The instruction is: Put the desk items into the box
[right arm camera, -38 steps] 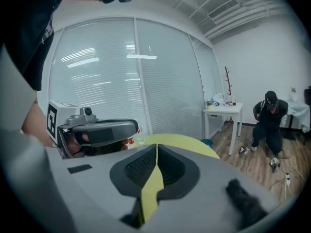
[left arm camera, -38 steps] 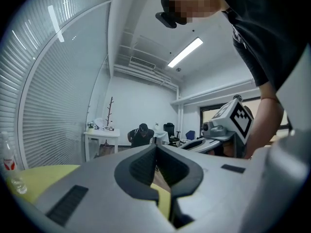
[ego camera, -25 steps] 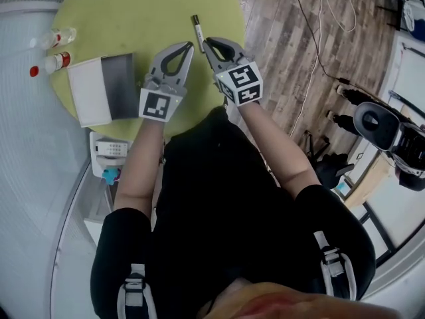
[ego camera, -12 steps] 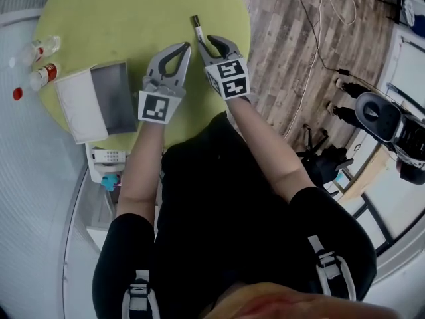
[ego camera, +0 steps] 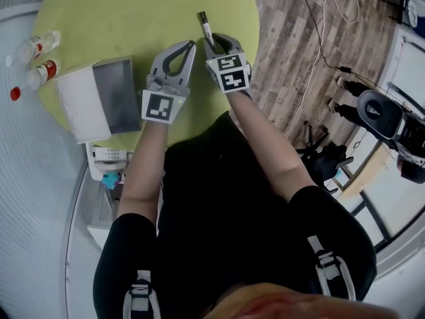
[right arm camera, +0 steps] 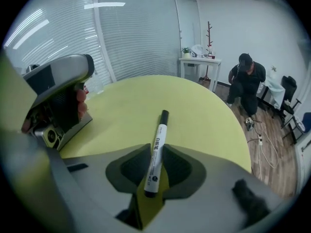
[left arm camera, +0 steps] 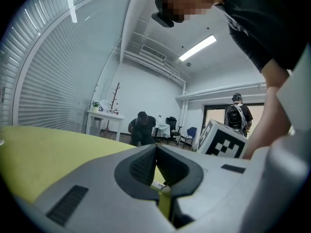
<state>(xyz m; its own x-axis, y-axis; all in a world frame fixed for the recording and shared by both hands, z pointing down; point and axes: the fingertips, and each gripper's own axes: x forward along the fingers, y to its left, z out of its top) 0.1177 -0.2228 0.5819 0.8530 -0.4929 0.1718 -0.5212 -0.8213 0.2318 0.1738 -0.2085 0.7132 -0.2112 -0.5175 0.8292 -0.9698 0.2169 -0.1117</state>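
Note:
A black-and-white marker (ego camera: 206,26) lies on the round green table (ego camera: 133,12). Its near end sits between the fingertips of my right gripper (ego camera: 212,42), which tilts steeply down onto it. In the right gripper view the marker (right arm camera: 159,130) fills the narrow gap of the right gripper (right arm camera: 155,150). The jaws have just been closing and both tips touch it. My left gripper (ego camera: 192,44) rests beside it to the left, shut with nothing between its tips (left arm camera: 156,147). The open white-and-grey box (ego camera: 99,98) stands further left.
Two small bottles with red on them (ego camera: 41,42) (ego camera: 41,74) and a loose red cap (ego camera: 14,93) lie left of the box, by the table edge. A white device (ego camera: 109,153) sits on a shelf below the rim. Wooden floor with cables (ego camera: 319,38) lies to the right.
Both grippers have come down toward the table. The right jaws went from shut to parted, and the marker's near end now lies between them instead of ahead of them.

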